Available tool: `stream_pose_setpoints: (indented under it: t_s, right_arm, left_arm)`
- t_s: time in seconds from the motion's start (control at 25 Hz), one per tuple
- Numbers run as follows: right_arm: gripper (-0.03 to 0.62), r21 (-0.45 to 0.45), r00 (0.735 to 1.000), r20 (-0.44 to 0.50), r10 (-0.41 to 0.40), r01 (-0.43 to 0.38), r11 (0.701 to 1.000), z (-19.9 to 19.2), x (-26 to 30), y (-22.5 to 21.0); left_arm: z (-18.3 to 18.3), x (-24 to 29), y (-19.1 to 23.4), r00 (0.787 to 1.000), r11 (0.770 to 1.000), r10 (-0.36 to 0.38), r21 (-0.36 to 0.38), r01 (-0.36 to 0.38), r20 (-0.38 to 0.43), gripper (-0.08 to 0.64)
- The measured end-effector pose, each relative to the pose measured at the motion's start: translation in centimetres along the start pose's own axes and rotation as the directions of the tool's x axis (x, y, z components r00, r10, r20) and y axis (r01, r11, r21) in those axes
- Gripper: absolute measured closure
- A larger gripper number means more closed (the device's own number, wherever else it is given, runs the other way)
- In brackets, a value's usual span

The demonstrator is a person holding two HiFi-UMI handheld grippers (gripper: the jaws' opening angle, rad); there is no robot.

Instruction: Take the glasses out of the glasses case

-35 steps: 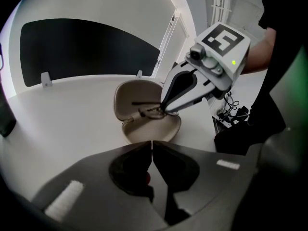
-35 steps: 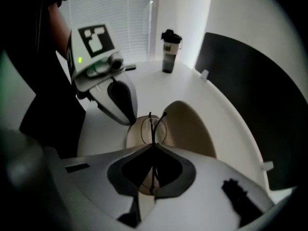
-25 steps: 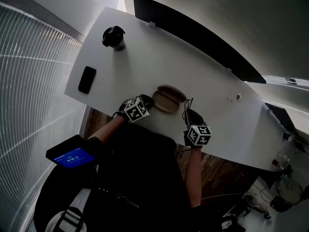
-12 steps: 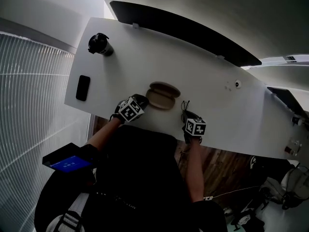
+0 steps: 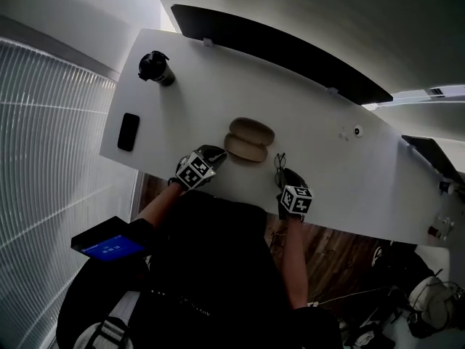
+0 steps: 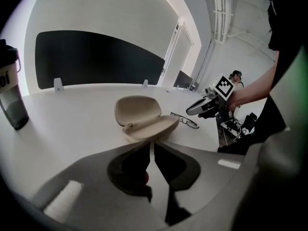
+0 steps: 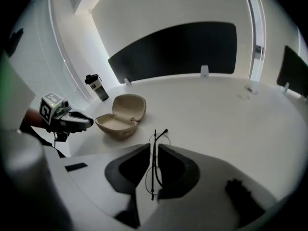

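A beige glasses case (image 5: 249, 140) lies open on the white table (image 5: 327, 166), lid up, and looks empty in the right gripper view (image 7: 119, 115). Thin black wire glasses (image 5: 280, 161) sit right of it, near the table's front edge. My right gripper (image 7: 155, 150) is shut on the glasses (image 7: 159, 137); their frame runs between its jaws. In the left gripper view the glasses (image 6: 185, 120) are low on the table beside the case (image 6: 144, 117). My left gripper (image 6: 151, 146) is shut with nothing in it, just in front of the case's left end (image 5: 216, 153).
A dark drinking bottle (image 5: 156, 67) stands at the far left corner, and a black phone (image 5: 128, 131) lies at the left edge. A long black panel (image 5: 290, 49) lines the far edge. A small round fitting (image 5: 357, 130) sits right of the case. A blue-screened device (image 5: 109, 246) hangs below the table's edge.
The right gripper has brought the glasses lower and slightly nearer the front edge. The left gripper stays by the case. The head view has shifted.
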State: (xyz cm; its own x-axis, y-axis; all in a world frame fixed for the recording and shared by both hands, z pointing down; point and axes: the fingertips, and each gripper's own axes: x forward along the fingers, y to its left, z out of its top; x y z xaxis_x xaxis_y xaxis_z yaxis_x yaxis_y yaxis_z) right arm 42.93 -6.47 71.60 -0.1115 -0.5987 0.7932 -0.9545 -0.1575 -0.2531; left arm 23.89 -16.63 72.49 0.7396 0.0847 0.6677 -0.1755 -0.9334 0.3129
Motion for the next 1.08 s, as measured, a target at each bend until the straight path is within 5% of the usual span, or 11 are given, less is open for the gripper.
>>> stream_pose_setpoints:
  t_s: [0.24, 0.4, 0.72, 1.08]
  right_arm:
    - [0.584, -0.179, 0.99, 0.116, 0.076, -0.054, 0.982, 0.2, -3.0, 5.6]
    - [0.584, -0.157, 0.979, 0.14, 0.149, -0.127, 0.979, -0.2, -2.9, 10.4]
    - [0.584, -0.223, 0.964, 0.106, 0.244, -0.216, 0.951, -0.8, -1.6, 17.6]
    - [0.584, -0.219, 0.964, 0.109, 0.244, -0.216, 0.952, -1.1, -1.6, 18.0]
  left_arm:
    - [2.5, -1.1, -1.7, 0.987, 0.999, -0.047, 0.024, 0.043, 0.151, 0.523]
    - [3.4, -2.0, -3.3, 0.976, 0.997, -0.077, 0.045, 0.069, 0.204, 0.525]
    - [1.4, -2.4, -4.9, 0.973, 0.991, -0.121, 0.077, 0.108, 0.196, 0.525]
    - [0.0, -3.4, -4.4, 0.977, 0.994, -0.102, 0.059, 0.092, 0.188, 0.528]
